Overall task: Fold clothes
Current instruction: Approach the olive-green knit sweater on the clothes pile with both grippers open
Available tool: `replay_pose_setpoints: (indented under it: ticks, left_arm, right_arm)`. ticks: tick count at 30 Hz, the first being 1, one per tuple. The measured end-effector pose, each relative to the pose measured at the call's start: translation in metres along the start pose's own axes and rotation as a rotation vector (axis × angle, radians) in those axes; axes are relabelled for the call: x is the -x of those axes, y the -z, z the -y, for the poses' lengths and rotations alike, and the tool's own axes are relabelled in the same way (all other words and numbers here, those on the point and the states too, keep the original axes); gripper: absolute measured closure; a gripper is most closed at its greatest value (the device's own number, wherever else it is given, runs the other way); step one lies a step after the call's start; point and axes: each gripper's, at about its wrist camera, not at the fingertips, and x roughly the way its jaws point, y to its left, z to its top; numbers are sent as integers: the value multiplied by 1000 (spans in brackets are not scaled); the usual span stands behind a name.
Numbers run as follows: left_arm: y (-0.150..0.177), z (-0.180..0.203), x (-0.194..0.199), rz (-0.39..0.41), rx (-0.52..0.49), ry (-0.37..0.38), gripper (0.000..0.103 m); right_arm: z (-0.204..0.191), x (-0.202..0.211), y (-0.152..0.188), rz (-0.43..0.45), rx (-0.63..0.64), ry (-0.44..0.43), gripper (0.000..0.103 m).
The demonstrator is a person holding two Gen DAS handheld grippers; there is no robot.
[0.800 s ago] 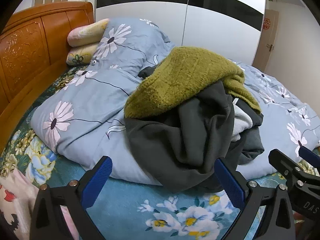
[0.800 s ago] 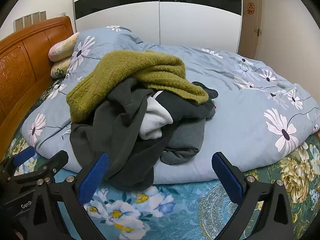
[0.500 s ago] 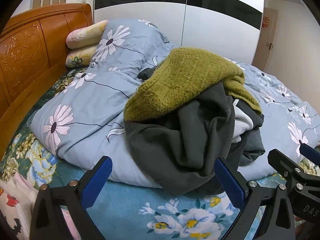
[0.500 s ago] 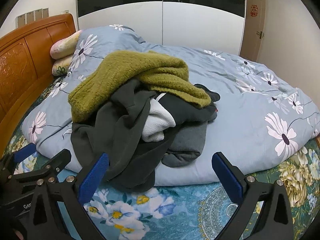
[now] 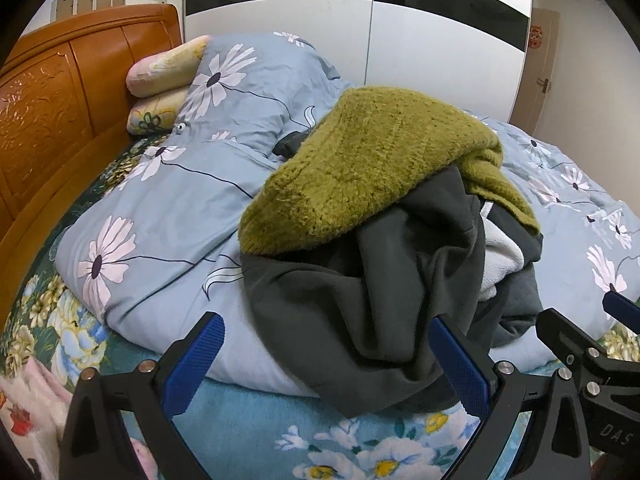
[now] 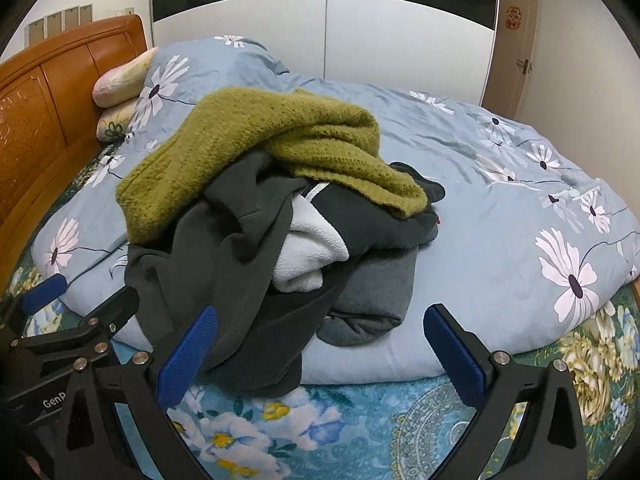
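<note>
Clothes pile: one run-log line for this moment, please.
left gripper open | right gripper open | clothes pile untouched on duvet

olive sweater (image 5: 372, 168): coarse, fuzzy knit. dark grey garment (image 5: 360, 300): soft matt fleece-like cloth; white fleece lining (image 6: 308, 248) nappy. duvet (image 5: 168, 208): smooth woven cloth, faint sheen, printed daisies. bed sheet (image 6: 360, 420): matt floral cloth. headboard (image 5: 44, 112): carved wood, glossy varnish. wardrobe doors (image 6: 400, 32): smooth, glossy panels. left gripper (image 5: 328, 364) fingers (image 5: 192, 364): ribbed blue pads, matt black plastic, shiny metal screws.
</note>
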Motion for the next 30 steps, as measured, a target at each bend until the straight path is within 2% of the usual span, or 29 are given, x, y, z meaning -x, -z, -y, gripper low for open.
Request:
replay_pose_setpoints:
  ticks: [18, 30]
  left_arm:
    - [-18, 1, -17, -13, -8, -9, 0]
    - [-22, 3, -23, -13, -8, -21, 0]
  right_arm:
    - [-5, -22, -15, -36, 74, 40, 0]
    - [-3, -27, -19, -42, 72, 42, 0]
